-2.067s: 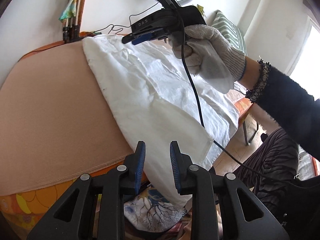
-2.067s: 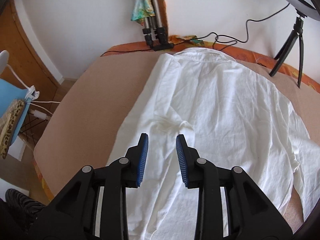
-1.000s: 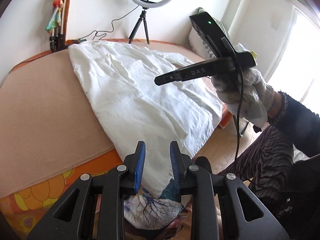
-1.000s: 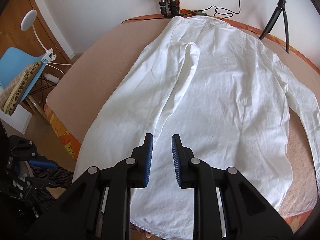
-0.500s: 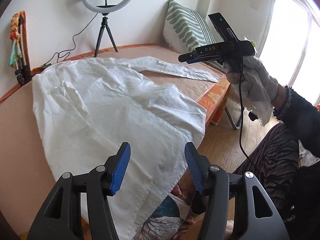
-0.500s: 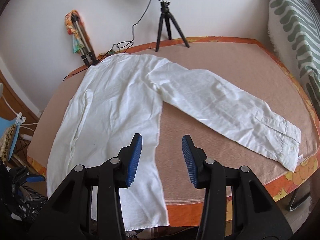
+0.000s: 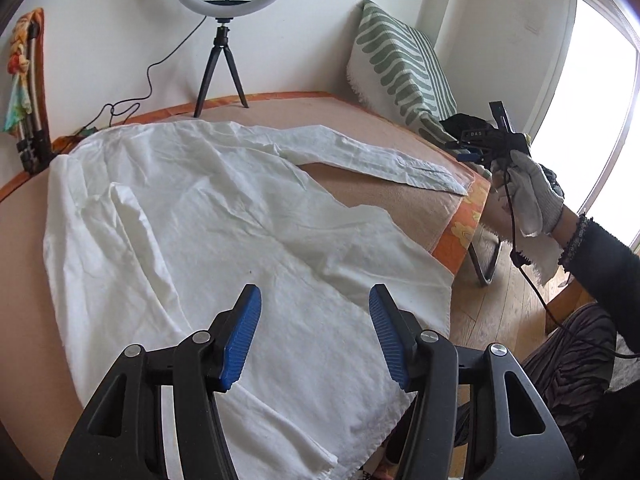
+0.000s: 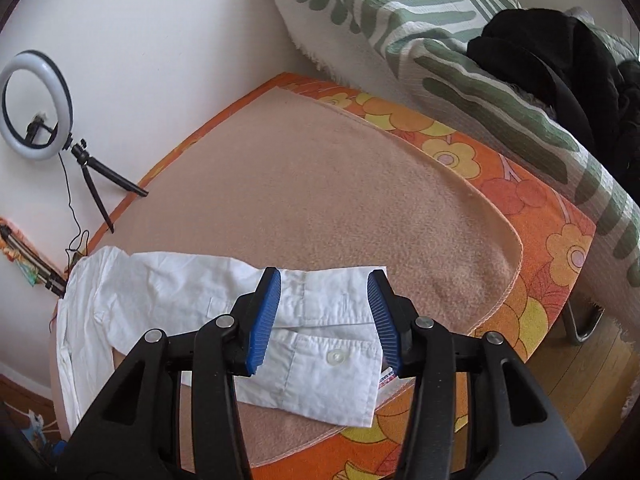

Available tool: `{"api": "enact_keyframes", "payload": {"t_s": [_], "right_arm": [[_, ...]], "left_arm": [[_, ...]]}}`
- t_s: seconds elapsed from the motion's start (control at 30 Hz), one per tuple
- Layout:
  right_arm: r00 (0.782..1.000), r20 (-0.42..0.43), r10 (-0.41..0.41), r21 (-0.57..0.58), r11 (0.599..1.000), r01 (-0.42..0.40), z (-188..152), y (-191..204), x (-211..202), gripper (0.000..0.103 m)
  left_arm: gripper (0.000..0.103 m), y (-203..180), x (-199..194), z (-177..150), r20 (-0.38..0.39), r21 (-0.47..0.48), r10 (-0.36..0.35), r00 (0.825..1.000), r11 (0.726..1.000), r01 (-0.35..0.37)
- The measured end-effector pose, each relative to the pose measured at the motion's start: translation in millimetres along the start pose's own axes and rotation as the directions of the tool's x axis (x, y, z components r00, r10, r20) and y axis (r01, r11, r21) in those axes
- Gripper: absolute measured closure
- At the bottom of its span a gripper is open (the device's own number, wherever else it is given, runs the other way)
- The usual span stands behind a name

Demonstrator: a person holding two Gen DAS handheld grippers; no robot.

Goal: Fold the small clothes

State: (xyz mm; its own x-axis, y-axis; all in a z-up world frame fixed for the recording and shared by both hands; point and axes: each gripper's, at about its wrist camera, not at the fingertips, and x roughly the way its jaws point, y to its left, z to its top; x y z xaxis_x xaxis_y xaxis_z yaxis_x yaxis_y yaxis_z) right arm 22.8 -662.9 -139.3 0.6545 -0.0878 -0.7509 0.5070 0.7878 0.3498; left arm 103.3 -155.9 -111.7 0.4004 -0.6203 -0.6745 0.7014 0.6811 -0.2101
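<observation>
Left wrist view: my left tongs have spread their ribbed blue pads wide, with nothing between them, above the lower hem of the white shirt. The log of my eyes says the jaws stand apart and clear of the cloth. The shirt is thin, creased cotton, lying flat on a peach fleece blanket with one sleeve stretched straight out toward the bed's corner and the other folded in over the body. Under the blanket runs an orange flowered sheet. Farther off, my gloved right hand, in a knitted grey-white glove, grips the right tongs beside that corner.

In the right wrist view, those tongs have just been opening further and stand spread, their pads either side of the sleeve's cuff without pressing it. The cuff is stiff and stitched, with one round white button, and reaches the blanket's curved, bound edge. Beyond lie a bare stretch of fuzzy blanket, a green-and-white woven cushion with a black garment heaped on it, and a ring light on a small black tripod against the white wall.
</observation>
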Motion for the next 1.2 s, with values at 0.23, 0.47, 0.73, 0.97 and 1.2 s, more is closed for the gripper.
{"api": "enact_keyframes", "payload": {"t_s": [0.23, 0.47, 0.73, 0.97, 1.2], "right_arm": [[0.999, -0.040, -0.036, 0.054, 0.998, 0.038, 6.6, -26.8, 28.2, 0.055], [0.995, -0.050, -0.081, -0.024, 0.997, 0.080, 3.4, -16.8, 41.0, 0.055], [0.977, -0.025, -0.210, -0.233, 0.952, 0.199, -10.8, 21.8, 48.1, 0.096], [0.995, 0.027, -0.100, -0.180, 0.978, 0.103, -6.9, 35.1, 8.1, 0.098], [0.990, 0.069, 0.127, -0.254, 0.962, -0.106, -26.7, 101.8, -52.5, 0.098]], "left_arm": [[0.048, 12.7, 12.8, 2.7, -0.027, -0.046, 0.012, 1.000, 0.999, -0.014], [0.048, 18.6, 15.2, 3.2, -0.035, -0.059, 0.013, 0.999, 0.998, -0.015], [0.048, 21.5, 10.5, 4.3, -0.020, -0.057, 0.024, 1.000, 0.998, -0.025], [0.048, 23.8, 3.0, 3.8, -0.008, -0.058, 0.042, 0.999, 0.997, -0.042], [0.048, 33.5, -5.3, 3.3, 0.009, -0.119, 0.047, 0.999, 0.992, -0.046]]}}
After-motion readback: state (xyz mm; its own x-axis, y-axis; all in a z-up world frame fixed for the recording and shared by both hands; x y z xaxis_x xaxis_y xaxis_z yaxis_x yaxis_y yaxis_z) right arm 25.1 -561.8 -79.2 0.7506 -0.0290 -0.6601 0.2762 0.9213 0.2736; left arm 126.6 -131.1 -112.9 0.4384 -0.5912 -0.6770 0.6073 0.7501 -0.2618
